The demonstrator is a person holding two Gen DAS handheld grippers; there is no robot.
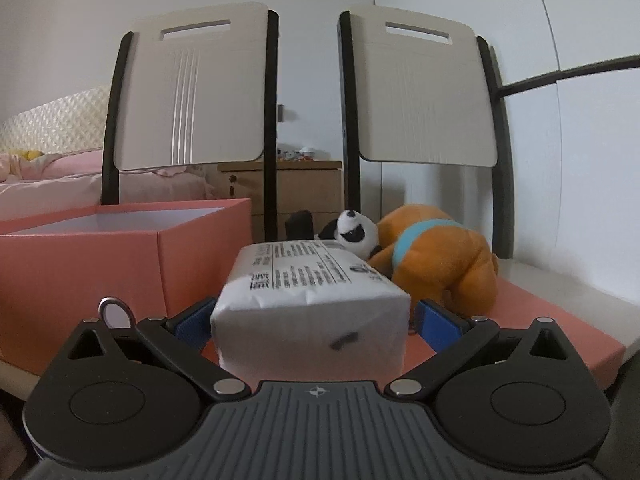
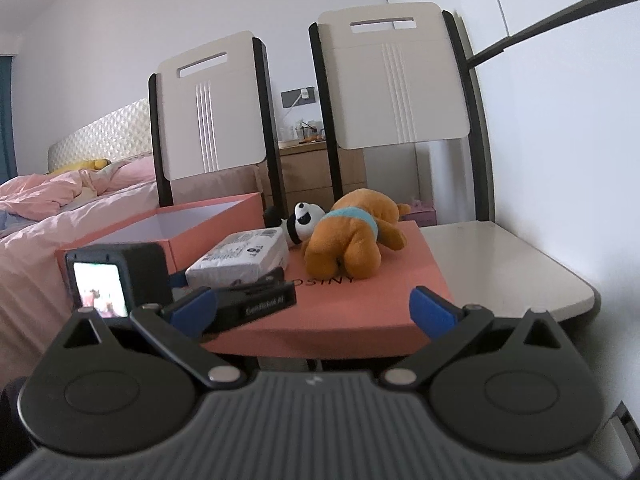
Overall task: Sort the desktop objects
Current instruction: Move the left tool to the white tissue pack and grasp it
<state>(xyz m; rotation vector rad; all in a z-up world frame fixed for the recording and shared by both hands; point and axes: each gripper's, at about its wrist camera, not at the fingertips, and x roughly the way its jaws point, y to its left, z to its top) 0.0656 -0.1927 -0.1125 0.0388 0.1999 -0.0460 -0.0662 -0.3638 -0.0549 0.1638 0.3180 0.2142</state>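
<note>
A white tissue pack (image 1: 308,304) with black print lies on the pink box lid (image 1: 560,320). My left gripper (image 1: 312,320) has its blue pads on both sides of the pack, shut on it. Behind it lie a small panda plush (image 1: 354,234) and an orange plush bear (image 1: 436,260). An open pink box (image 1: 100,256) stands to the left. In the right wrist view my right gripper (image 2: 312,312) is open and empty, low before the lid (image 2: 360,304). There I see the pack (image 2: 240,256), the left gripper's body with its camera (image 2: 116,280), the panda (image 2: 304,220), the bear (image 2: 352,236) and the box (image 2: 180,228).
Two white-backed chairs (image 1: 192,88) (image 1: 424,88) stand behind the table (image 2: 500,264). A bed with pink covers (image 2: 60,208) is at the left. A wooden nightstand (image 2: 312,172) stands between the chairs, further back. A dark bar (image 2: 560,12) crosses the upper right.
</note>
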